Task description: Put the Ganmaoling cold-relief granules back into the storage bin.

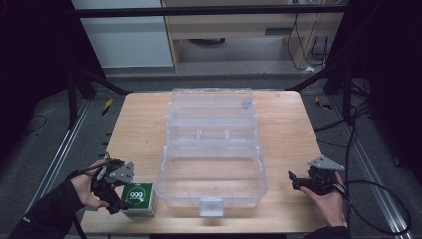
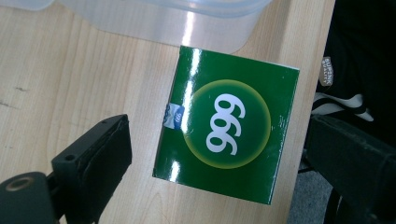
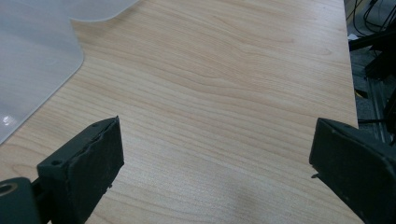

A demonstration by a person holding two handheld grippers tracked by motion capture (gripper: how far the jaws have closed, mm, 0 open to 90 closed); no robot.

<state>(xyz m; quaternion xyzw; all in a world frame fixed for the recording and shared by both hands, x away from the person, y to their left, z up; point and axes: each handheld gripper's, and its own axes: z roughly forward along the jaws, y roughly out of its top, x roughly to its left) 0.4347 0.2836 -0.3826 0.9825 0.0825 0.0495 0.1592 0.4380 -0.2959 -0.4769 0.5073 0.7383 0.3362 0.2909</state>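
One green box (image 1: 139, 197) marked "999", one clear plastic case (image 1: 213, 149) with its lid thrown back, two grippers, one wooden surface (image 1: 139, 124). The box lies flat near the surface's front edge at about 7 o'clock from the case, just beside the case's front left corner; whether they touch I cannot tell. Its printed face points up. In the left gripper view the box (image 2: 227, 124) looks nearly square, so no clear long axis; the digits run sideways, and one side reaches close to the surface's edge. The case's open tray sits nearest the person, the lid lying away toward 12 o'clock, a latch tab at the tray's front.

Left gripper (image 1: 117, 196), held in a hand at the box's 9 o'clock, has its jaws spread wide, one on either side of the box, pads off it. Right gripper (image 1: 293, 180) sits at the case's 3 o'clock, jaws wide apart over bare wood, nothing between them.
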